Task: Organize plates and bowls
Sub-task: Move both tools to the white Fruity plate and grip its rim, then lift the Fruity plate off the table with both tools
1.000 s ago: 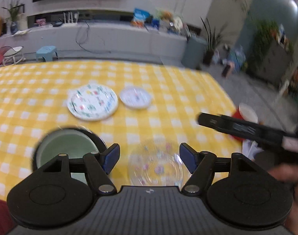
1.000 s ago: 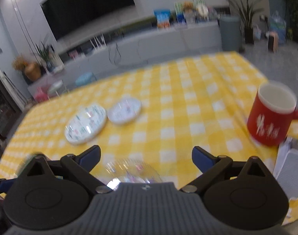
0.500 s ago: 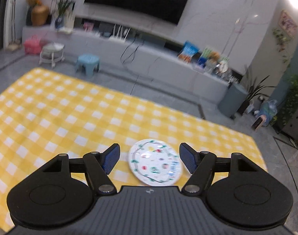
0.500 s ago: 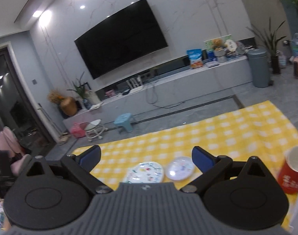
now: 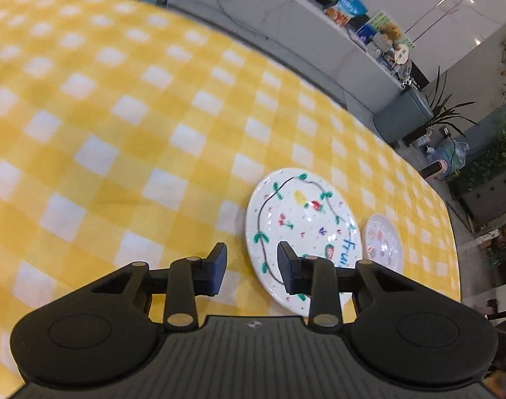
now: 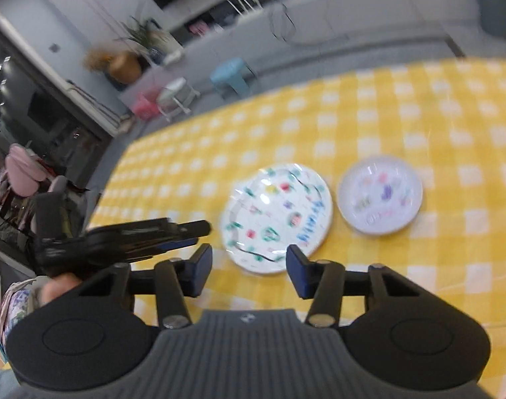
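Both the left gripper (image 5: pixel 249 271) and right gripper (image 6: pixel 249 271) are closing, grasping nothing, over the large fruit-painted plate (image 5: pixel 301 232) lying on the counter (image 5: pixel 119 116), and risk colliding there.

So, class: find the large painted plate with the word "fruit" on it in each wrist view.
Left wrist view: large painted plate sits lower centre-right, just past the left gripper.
Right wrist view: centre, just beyond the right gripper.
Shared landmark: the small plate, lying to its right in both.
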`<state>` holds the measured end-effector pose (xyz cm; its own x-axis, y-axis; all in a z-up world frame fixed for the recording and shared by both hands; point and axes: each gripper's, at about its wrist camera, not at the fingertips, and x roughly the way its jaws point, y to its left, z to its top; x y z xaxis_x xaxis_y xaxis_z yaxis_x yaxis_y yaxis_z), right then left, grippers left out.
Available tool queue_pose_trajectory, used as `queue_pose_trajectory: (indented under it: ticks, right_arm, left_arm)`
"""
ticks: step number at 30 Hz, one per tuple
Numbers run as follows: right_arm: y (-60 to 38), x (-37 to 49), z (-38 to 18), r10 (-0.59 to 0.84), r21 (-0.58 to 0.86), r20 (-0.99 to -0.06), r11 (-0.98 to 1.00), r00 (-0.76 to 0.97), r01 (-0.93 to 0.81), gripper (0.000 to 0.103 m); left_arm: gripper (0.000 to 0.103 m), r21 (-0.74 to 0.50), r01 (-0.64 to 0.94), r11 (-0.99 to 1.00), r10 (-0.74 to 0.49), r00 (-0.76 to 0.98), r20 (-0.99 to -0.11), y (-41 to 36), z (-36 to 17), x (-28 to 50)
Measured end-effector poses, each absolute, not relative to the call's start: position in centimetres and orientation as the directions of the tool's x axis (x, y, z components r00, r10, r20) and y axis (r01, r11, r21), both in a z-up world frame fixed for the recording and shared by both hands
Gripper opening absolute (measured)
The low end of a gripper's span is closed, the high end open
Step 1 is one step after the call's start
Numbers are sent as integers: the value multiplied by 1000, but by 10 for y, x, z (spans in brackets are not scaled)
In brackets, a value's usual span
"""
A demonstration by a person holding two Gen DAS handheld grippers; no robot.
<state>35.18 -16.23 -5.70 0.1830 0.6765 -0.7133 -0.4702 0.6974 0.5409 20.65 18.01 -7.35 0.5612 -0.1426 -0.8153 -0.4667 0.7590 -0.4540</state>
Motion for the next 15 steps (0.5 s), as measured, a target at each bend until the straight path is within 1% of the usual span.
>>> queue_pose_trajectory:
  ticks: [2,5,10,15]
  right_arm:
    - [-161,361,-74,670,548,-718,710,187,-443,49]
    - [-165,372,-96,663,554,-725,722,187,-414,48]
    - [-169,380,-112,668,577,-723,725,178,-376,48]
    - [-172,383,-129,692,624,-703,710,162,-325,48]
  left_arm:
    - [39,-437,-482,760,-123,553,-824,185,-76,207]
    - [39,-464,-464,754,-147,569,-809,190,-76,208]
    - [39,-464,-447,765,-145,582,-800,189,-75,214]
    - [39,-434,-468,770,-127,554,-823,188,-85,224]
